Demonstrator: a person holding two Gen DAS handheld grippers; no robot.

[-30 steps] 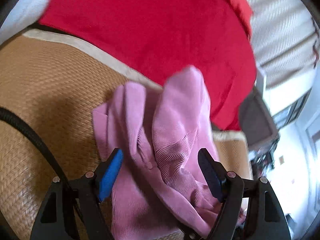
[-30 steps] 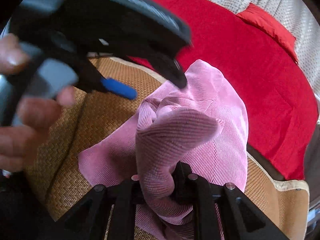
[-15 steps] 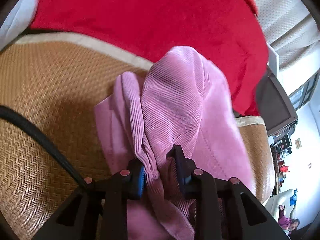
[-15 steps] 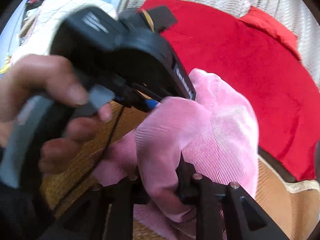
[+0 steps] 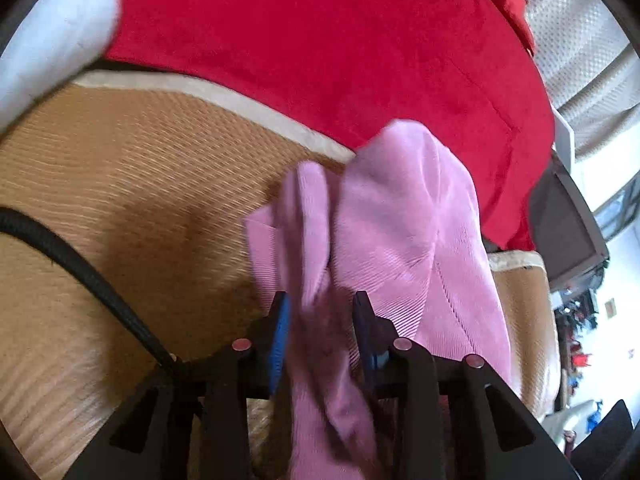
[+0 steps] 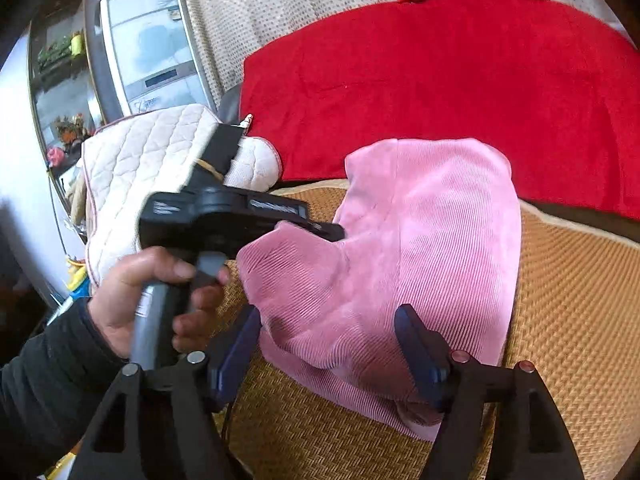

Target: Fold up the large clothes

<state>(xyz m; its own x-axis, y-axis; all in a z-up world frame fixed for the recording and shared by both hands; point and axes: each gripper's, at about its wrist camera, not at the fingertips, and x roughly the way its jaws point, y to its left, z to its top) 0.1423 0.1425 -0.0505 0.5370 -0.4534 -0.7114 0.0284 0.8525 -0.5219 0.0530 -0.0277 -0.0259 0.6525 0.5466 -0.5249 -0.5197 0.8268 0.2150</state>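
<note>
The soft, light pink ribbed corduroy garment [image 6: 424, 248] lies bunched on the woven tan straw mat [image 6: 580, 320], a fold pinched in the left claw [image 5: 320, 320] whose jaws are easing open, while the right claw [image 6: 328, 344] is opening around its limp near edge, so hems and corners look the surest holds.

both wrist views look steeply down, close over the pink garment [image 5: 404, 232] and woven mat [image 6: 580, 292] they share.
</note>
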